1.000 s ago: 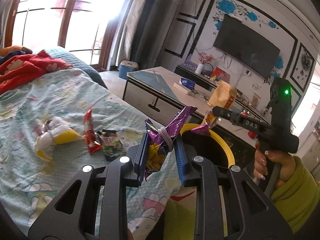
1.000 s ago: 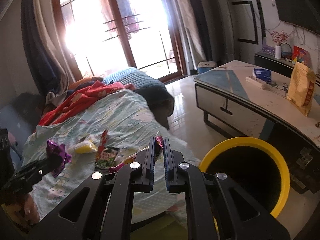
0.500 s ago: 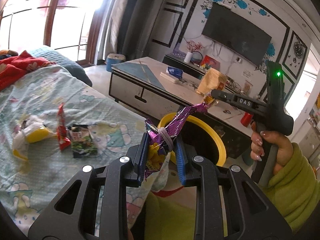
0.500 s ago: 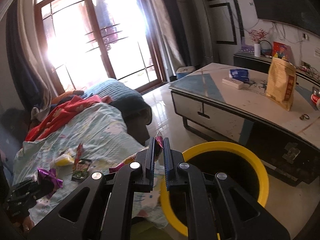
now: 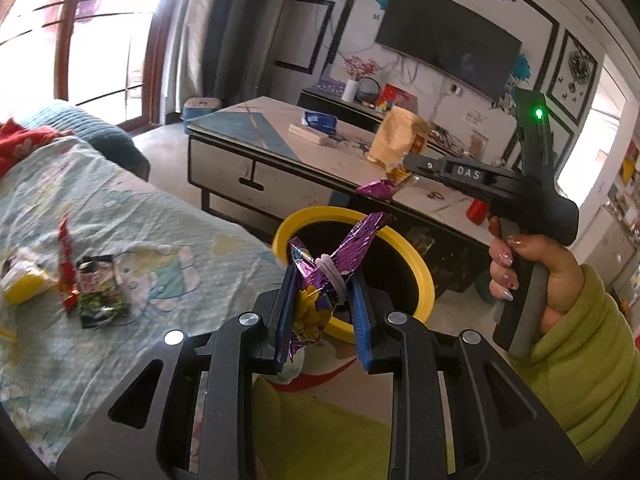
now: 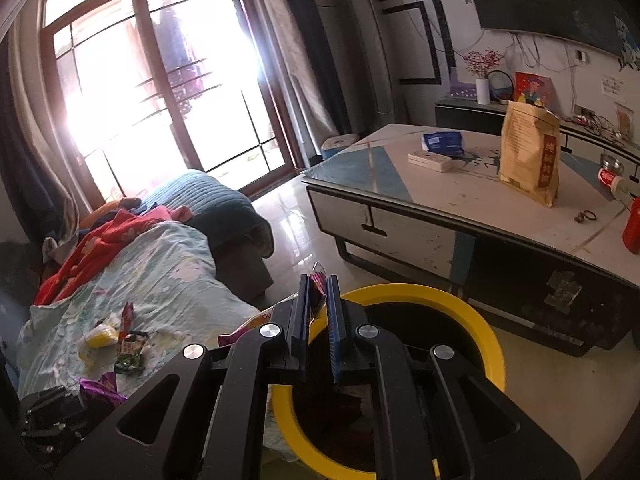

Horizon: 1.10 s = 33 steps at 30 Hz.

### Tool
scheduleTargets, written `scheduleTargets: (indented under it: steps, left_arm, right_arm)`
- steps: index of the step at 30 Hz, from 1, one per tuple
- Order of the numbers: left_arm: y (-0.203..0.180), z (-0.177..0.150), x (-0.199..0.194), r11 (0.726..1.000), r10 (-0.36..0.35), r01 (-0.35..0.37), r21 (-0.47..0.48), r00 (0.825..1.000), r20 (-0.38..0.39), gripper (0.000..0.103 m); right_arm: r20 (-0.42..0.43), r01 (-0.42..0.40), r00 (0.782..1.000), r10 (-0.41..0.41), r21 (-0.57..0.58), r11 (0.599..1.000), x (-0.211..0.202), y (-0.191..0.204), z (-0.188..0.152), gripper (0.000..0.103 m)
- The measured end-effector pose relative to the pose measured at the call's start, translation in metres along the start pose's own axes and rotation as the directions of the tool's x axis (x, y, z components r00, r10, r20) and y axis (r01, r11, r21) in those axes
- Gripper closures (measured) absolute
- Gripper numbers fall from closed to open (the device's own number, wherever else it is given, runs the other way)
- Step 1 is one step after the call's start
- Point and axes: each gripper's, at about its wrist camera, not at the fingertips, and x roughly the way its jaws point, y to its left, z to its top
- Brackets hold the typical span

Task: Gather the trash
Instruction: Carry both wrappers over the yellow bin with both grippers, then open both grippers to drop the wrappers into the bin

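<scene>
Above yellow-rimmed bin (image 5: 425, 280), off bed (image 5: 132, 216) edge: left tool (image 5: 324, 300) clenched on purple wrapper (image 5: 340, 252), long axis rising up-right over bin mouth. Right tool (image 6: 318, 312) clamped tight on second wrapper (image 6: 318, 280), sliver protruding between pads, bin rim (image 6: 490, 344) directly ahead and below. Both tools near drop point; right judged nearer centre. Remaining wrappers (image 5: 94, 290) lie on bed, left of left tool.

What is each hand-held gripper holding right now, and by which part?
The left hand-held gripper pinches a crinkled purple foil wrapper by its lower end. The right hand-held gripper clamps a purple-and-yellow foil wrapper by one end.
</scene>
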Motion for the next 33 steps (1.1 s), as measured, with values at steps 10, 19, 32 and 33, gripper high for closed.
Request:
scheduleTargets:
  steps: [10,19,32,33]
  left_arm:
    - [-0.018,0.006,0.039,0.999,-0.038,0.039,0.008,0.998,-0.059,0.084]
    - [-0.030,0.008,0.074,0.997,-0.077,0.079,0.010,0.991,-0.110,0.084]
    - [-0.045,0.001,0.111,0.994,-0.097,0.105,0.034,0.979,-0.179,0.084]
    - [-0.047,0.000,0.114,0.994,-0.096,0.105,0.039,0.978,-0.185,0.084]
  right_arm:
    - [0.011,0.049,0.999,-0.050,0.066,0.997,-0.003,-0.041,0.001,0.095]
    - [0.002,0.097,0.995,-0.097,0.101,0.990,0.002,-0.069,-0.003,0.095]
    - [-0.038,0.127,0.992,-0.123,0.136,0.983,0.017,-0.092,-0.010,0.095]
    - [-0.042,0.128,0.991,-0.123,0.136,0.982,0.018,-0.093,-0.011,0.095]
